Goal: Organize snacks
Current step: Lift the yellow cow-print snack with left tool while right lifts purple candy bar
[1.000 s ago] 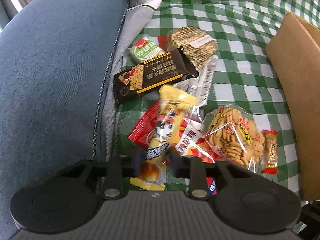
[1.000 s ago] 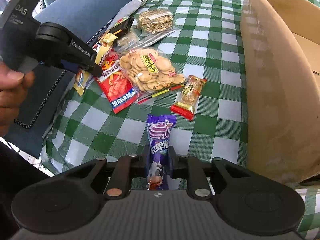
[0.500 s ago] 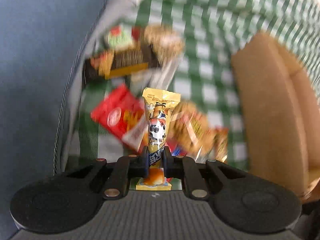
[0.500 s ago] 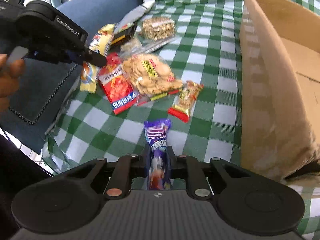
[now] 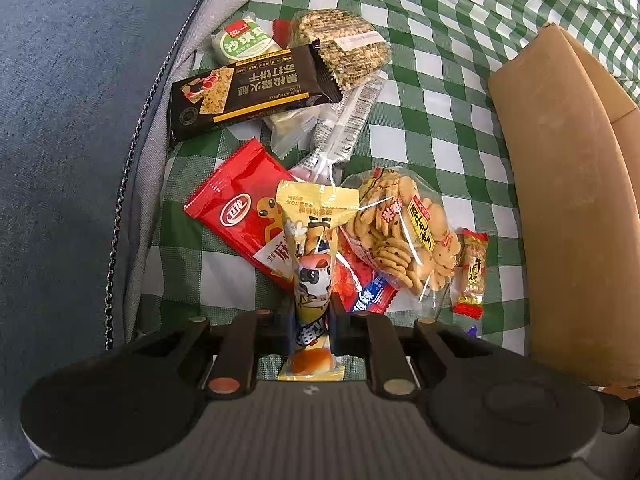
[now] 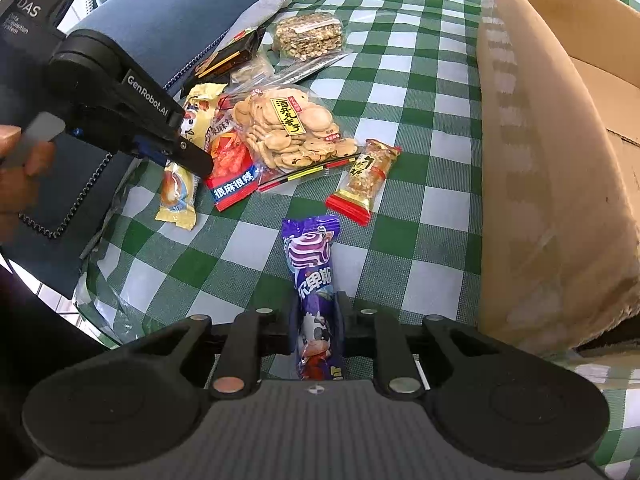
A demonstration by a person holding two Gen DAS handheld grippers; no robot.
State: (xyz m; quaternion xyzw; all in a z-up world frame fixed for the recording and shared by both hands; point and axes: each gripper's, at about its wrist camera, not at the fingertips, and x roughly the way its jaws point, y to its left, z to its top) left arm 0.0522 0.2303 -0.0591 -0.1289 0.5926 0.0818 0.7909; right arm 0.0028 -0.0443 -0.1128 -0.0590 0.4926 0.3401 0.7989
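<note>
My left gripper [image 5: 312, 320] is shut on a yellow snack packet [image 5: 314, 240], which stands up between the fingers above the pile. The right wrist view shows this left gripper [image 6: 192, 156] at the left with the yellow packet [image 6: 176, 188] hanging from it. My right gripper [image 6: 318, 320] is shut on a purple snack packet [image 6: 312, 264], held over the green checked cloth [image 6: 400, 92]. A brown cardboard box [image 6: 540, 160] stands open at the right; the left wrist view also shows this box [image 5: 560, 200].
On the cloth lie a clear bag of cookies [image 5: 404, 232], a red packet [image 5: 240, 212], a black cracker pack [image 5: 248, 88], a nut bar pack [image 5: 340, 48], a green round packet [image 5: 244, 42] and a small candy bar [image 5: 472, 272]. A blue cushion [image 5: 60, 120] borders the left.
The left gripper has closed on the yellow packet and raised it off the pile, tilting more steeply downward. The right gripper keeps hold of the purple packet and has barely moved.
</note>
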